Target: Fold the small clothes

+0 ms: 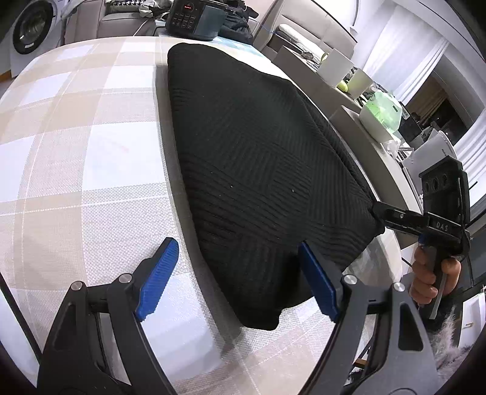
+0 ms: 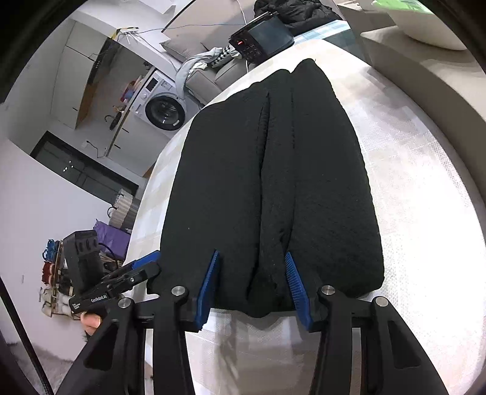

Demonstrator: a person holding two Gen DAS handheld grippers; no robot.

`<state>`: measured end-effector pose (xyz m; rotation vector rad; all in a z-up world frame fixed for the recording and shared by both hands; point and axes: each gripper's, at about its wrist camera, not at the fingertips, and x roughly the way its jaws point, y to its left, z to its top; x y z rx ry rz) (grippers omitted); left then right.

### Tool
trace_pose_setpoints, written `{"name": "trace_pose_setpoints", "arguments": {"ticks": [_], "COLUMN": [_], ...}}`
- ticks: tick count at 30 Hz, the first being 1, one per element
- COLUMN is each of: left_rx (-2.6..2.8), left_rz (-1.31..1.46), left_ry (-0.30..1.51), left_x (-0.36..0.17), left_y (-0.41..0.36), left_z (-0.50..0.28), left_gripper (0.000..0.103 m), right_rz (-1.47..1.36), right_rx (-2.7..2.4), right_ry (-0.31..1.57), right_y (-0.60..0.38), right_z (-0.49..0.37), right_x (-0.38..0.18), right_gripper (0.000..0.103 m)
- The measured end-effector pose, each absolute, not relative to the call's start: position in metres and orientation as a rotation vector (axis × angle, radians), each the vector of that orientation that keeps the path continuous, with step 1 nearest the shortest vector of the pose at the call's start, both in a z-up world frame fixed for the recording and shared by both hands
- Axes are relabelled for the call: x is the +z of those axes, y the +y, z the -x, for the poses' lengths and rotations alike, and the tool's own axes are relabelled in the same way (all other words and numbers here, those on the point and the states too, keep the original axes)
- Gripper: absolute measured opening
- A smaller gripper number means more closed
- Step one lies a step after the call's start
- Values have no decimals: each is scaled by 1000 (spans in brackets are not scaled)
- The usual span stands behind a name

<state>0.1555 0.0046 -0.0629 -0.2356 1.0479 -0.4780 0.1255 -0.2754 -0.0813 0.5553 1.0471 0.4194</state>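
Observation:
A black knit garment (image 1: 255,170) lies folded lengthwise on the checked tablecloth (image 1: 76,145). My left gripper (image 1: 237,273) is open at its near left corner, one blue pad over the cloth edge, the other over bare tablecloth. My right gripper (image 2: 252,282) has its blue pads closed on a bunched fold at the near edge of the garment (image 2: 273,170). In the left wrist view the right gripper (image 1: 379,212) pinches the garment's right corner. In the right wrist view the left gripper (image 2: 145,267) sits open at the garment's left corner.
A black appliance with red display (image 1: 194,18) stands at the table's far end, dark clothes behind it. Boxes and a green bag (image 1: 379,106) fill a shelf on the right. A washing machine (image 2: 164,109) and sofa stand beyond the table.

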Motion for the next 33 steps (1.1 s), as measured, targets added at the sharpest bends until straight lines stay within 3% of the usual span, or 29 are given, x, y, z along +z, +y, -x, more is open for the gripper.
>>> {"name": "trace_pose_setpoints", "arguments": {"ticks": [6, 7, 9, 11, 19, 27, 33], "left_rx": [-473, -471, -463, -455, -473, -495, -505], "left_rz": [247, 250, 256, 267, 270, 250, 237], "left_ry": [1050, 1048, 1044, 1038, 973, 1038, 1015], "left_x": [-62, -62, -61, -58, -35, -52, -46], "left_y": [5, 5, 7, 11, 7, -13, -21], "left_z": [-157, -156, -155, -156, -160, -164, -165], "left_gripper": [79, 79, 79, 79, 79, 79, 79], "right_rz": [-539, -536, -518, -504, -359, -376, -363], "right_rx": [430, 423, 392, 390, 333, 137, 191], "right_ry": [1045, 1051, 1048, 1024, 826, 945, 826], "right_y": [-265, -264, -262, -261, -270, -314, -322], "right_z": [-136, -138, -141, -142, -125, -111, -101], "right_x": [-83, -85, -86, -80, -3, -63, -27], "right_gripper": [35, 31, 14, 11, 8, 8, 8]}}
